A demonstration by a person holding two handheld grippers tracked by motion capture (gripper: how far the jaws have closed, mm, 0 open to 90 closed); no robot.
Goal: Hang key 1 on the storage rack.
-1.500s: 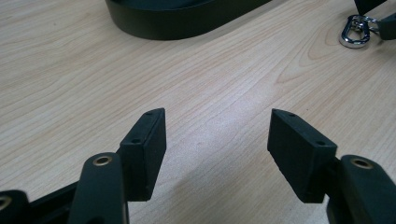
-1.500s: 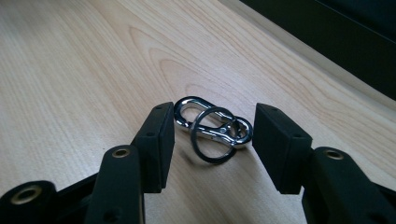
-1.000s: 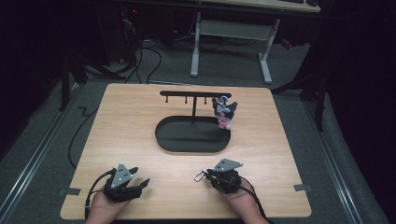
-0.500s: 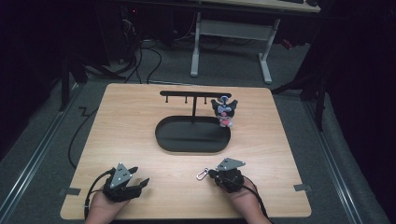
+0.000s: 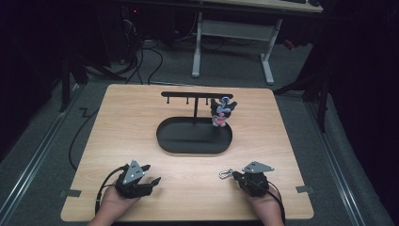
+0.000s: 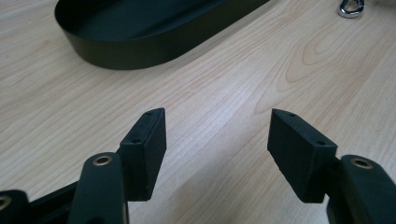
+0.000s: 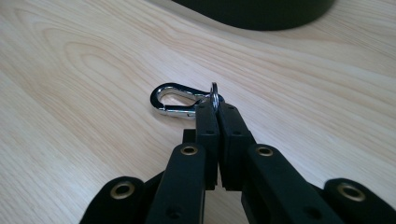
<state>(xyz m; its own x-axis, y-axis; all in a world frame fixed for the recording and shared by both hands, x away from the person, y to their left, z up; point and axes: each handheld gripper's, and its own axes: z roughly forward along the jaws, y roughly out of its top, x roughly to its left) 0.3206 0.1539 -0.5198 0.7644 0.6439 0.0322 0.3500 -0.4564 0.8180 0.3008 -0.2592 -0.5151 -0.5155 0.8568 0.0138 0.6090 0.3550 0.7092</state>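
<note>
Where the right gripper (image 7: 215, 108) meets the tabletop (image 5: 141, 113), jaws pressed together on the small split ring of a metal snap hook (image 7: 175, 100). Hook polished silver, pear-shaped, gate closed, lying flat on the wood just ahead of the jaw tips, at the near right part of the tabletop and well short of the black oval tray (image 5: 167, 141). Left gripper (image 6: 217, 140) near the front left edge, jaws standing wide apart with bare wood between. Behind the tray, a black T-shaped rack (image 5: 196, 95) with a small plush figure (image 5: 220, 113) hanging at its right end. Tabletop of light wood grain, clean. Room dark; grey carpet, floor cables, white desk legs (image 5: 267, 61) beyond.
</note>
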